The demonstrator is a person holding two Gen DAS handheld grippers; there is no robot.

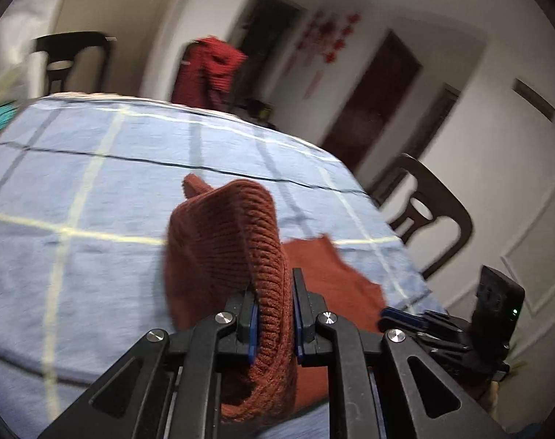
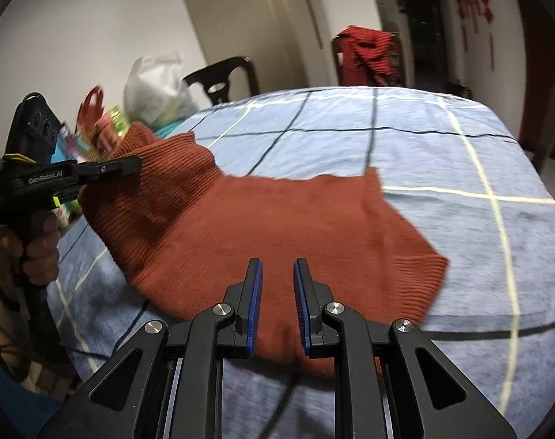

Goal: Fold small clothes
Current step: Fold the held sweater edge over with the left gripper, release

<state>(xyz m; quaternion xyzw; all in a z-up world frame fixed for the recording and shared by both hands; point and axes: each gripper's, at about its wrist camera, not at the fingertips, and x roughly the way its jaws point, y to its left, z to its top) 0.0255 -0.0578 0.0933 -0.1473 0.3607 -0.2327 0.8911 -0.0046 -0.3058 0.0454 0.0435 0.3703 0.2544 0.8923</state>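
A rust-red knit sweater lies on the blue checked tablecloth. My left gripper is shut on the sweater's ribbed edge and lifts that part off the table; it also shows in the right wrist view at the sweater's left side, raised. My right gripper is open and empty, just above the sweater's near edge. It also shows in the left wrist view at the lower right. One cuffed sleeve lies flat to the right.
Dark wooden chairs stand around the table; one at the far side carries a red garment. A white bag and colourful items sit on the table's far left.
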